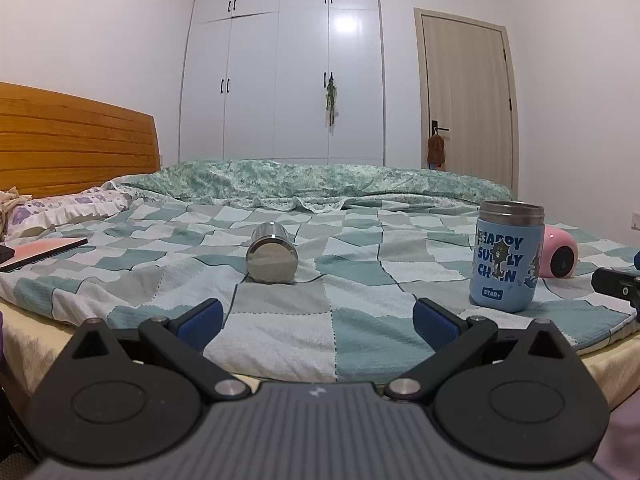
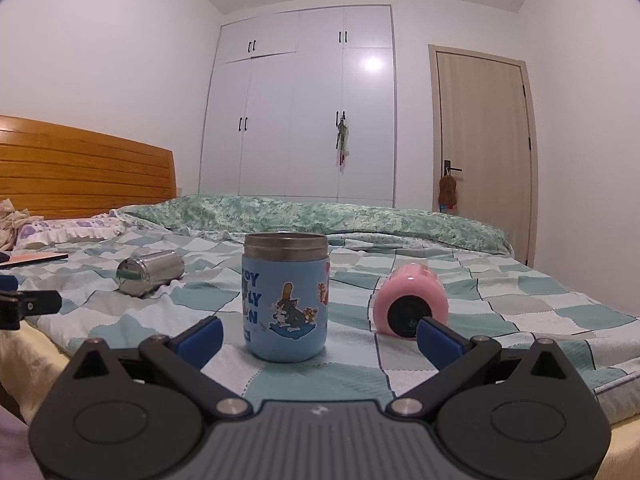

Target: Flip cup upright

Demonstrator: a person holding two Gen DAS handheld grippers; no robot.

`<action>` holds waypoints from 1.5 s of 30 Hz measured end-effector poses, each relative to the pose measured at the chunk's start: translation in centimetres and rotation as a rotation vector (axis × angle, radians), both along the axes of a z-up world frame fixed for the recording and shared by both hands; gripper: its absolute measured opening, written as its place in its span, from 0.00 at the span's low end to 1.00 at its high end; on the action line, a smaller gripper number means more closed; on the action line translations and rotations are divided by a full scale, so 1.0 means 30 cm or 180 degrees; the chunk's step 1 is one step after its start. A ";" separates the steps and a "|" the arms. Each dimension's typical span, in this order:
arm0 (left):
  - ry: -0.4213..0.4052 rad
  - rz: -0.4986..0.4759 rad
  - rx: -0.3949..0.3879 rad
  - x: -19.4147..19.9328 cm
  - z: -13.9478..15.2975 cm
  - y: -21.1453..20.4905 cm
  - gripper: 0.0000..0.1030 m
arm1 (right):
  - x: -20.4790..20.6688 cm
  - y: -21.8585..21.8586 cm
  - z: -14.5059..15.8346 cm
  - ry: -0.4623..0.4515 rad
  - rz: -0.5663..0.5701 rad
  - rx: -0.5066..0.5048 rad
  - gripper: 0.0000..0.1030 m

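On the bed (image 1: 280, 320), a steel cup (image 1: 272, 256) and a pink cup (image 2: 410, 306) lie sideways. The blue cup (image 2: 286, 300) stands upright. Left gripper (image 1: 318, 320) and right gripper (image 2: 320, 338) are both spread wide, grasping nothing.

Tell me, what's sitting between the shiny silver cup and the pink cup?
The blue cartoon cup stands upright between the silver cup and the pink cup, which both lie on their sides on the checked blanket. The right wrist view shows it best.

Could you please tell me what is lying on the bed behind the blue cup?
From the right wrist view, behind the upright blue cup lie checked blanket and a rumpled green floral quilt. The patch directly behind the cup is covered by it.
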State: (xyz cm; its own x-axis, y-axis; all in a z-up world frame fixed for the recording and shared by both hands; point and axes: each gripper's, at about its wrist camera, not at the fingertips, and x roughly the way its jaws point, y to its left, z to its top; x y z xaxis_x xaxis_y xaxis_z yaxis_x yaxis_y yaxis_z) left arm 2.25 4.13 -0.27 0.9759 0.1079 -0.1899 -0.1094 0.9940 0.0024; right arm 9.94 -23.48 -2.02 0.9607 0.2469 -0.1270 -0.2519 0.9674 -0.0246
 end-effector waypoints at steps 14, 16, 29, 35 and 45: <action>-0.0020 0.0013 0.0026 -0.009 -0.002 -0.003 1.00 | -0.003 0.007 -0.007 -0.0021 0.0015 -0.0003 1.00; -0.0019 0.0010 0.0026 -0.010 -0.002 -0.004 1.00 | -0.004 0.007 -0.007 -0.0021 0.0015 -0.0005 1.00; -0.0022 0.0007 0.0032 -0.011 0.000 -0.003 1.00 | -0.004 0.007 -0.008 -0.0030 0.0016 -0.0008 1.00; -0.0019 0.0007 0.0032 -0.010 0.000 -0.003 1.00 | -0.005 0.007 -0.008 -0.0029 0.0015 -0.0009 1.00; -0.0030 -0.0005 0.0031 -0.011 0.002 -0.001 1.00 | -0.006 0.006 -0.007 -0.0039 0.0018 -0.0013 1.00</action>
